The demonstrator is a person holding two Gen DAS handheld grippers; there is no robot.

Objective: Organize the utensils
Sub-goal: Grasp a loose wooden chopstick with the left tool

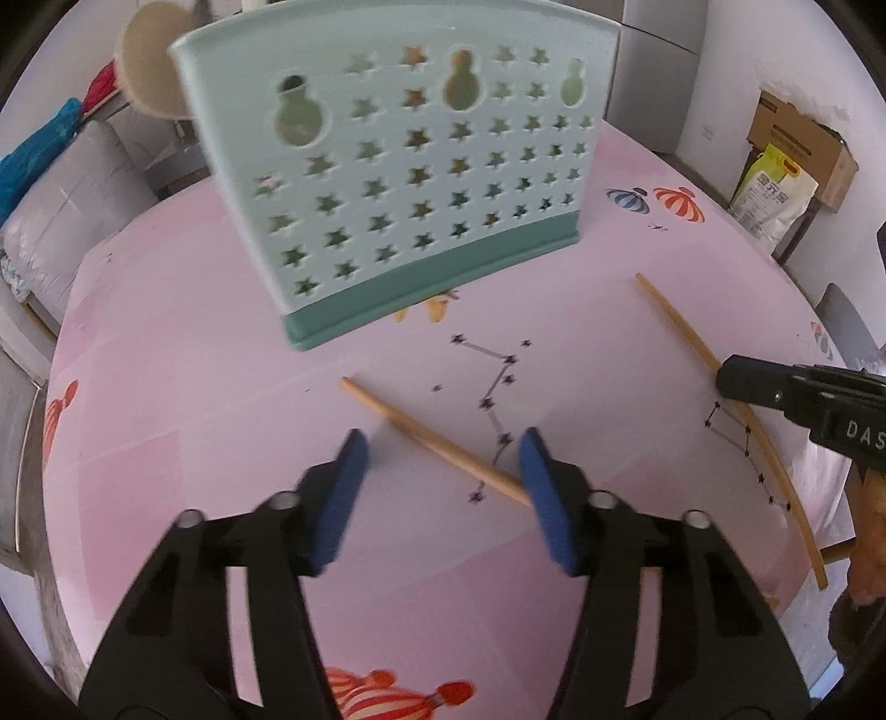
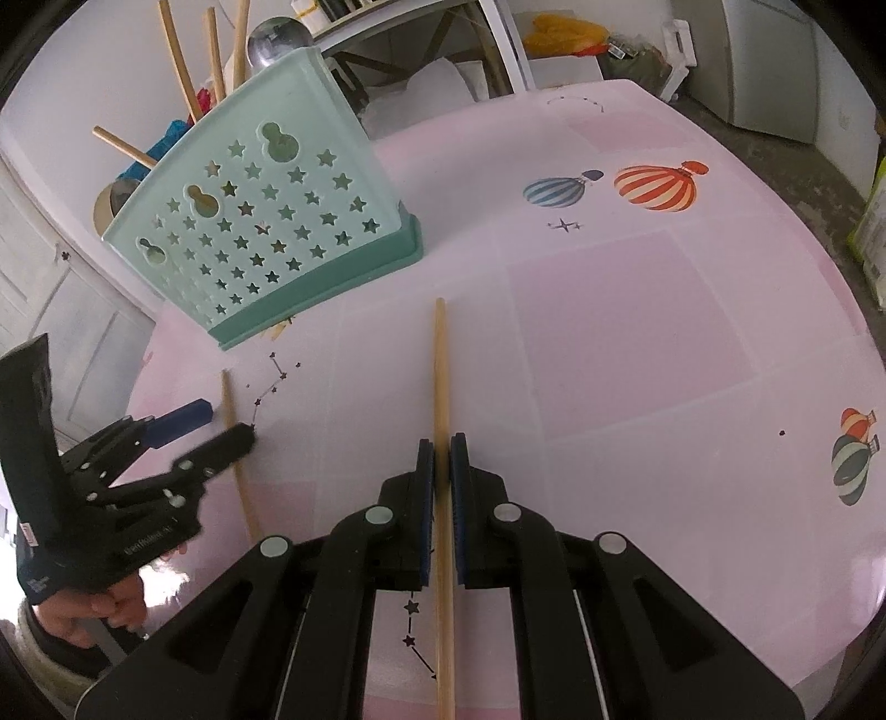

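Observation:
A mint-green utensil holder (image 1: pixel 398 166) with star-shaped holes stands on the pink table (image 1: pixel 166 387). My left gripper (image 1: pixel 443 448) hangs low over a wooden chopstick (image 1: pixel 421 432) that lies slantwise on the cloth. Its blue pads stand apart on either side and the right pad overlaps the stick's near end. My right gripper (image 2: pixel 441 443) is shut on a second chopstick (image 2: pixel 440 360), which runs straight out between its pads. The right wrist view shows the holder (image 2: pixel 266 232) with several chopsticks (image 2: pixel 183 72) and a metal spoon (image 2: pixel 277 41) sticking out of it.
The tablecloth carries printed balloons (image 2: pixel 659 185) and star lines. A cardboard box (image 1: pixel 797 144) and a bag (image 1: pixel 769 188) stand beyond the table's right edge. A grey cushion (image 1: pixel 72 188) lies to the left. A person's hand (image 2: pixel 105 603) holds the left gripper (image 2: pixel 224 423).

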